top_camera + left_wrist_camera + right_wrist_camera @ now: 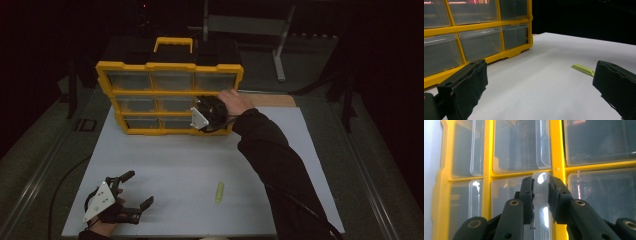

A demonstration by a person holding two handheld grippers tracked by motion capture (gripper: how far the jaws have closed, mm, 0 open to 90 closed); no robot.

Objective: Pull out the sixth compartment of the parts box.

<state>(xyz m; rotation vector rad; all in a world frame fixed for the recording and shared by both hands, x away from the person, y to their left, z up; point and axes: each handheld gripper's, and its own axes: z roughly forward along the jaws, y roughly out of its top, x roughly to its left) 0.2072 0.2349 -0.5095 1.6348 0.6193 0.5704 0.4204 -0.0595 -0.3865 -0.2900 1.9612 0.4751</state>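
Jaws of my left gripper (131,195), nearest in the high view, stand wide apart over bare white board (200,165) and hold nothing; a small green stick (219,192) lies on the board off to their right, well apart from them. Farther out, my right gripper (541,192) is pressed up to the front of the yellow drawer cabinet (170,65), where its pads are closed on the clear pull tab (540,178) of a lower right-hand drawer. In the right gripper view the tab's long axis runs up and down between the jaws, so I judge the drawer must come straight back along the gripper's own line, toward me. My right hand (234,101) is the one placed for this pull; the left is well away.
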